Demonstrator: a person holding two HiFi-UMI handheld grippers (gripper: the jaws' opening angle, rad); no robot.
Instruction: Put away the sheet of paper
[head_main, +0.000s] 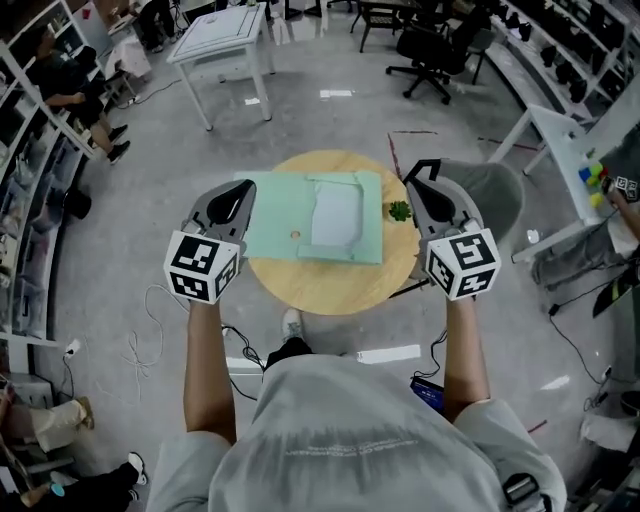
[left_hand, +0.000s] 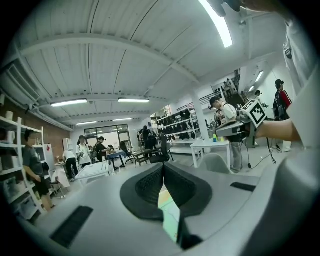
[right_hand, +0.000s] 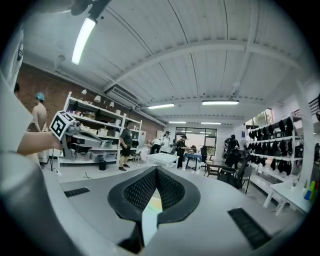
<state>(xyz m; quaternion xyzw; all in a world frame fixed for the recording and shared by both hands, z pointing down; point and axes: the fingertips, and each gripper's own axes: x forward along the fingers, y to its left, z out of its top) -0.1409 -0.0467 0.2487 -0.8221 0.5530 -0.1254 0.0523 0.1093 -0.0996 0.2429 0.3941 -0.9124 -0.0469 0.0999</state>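
While left tool and right tool sit pressed together, sheet of paper lies between, untouched

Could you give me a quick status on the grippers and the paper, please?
Left gripper and right gripper shut, empty, held above round wooden table. White sheet of paper on or in pale green folder, unclear which. Nothing in the way.

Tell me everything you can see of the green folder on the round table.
The green folder is pale mint, flat, rectangular and thin, like plastic or card. It lies on the round wooden table, covering most of its far half. A paler whitish sheet shows right of its middle; on top or inside, I cannot tell. A small brown dot marks its centre. A little green sprig sits just off its right edge.
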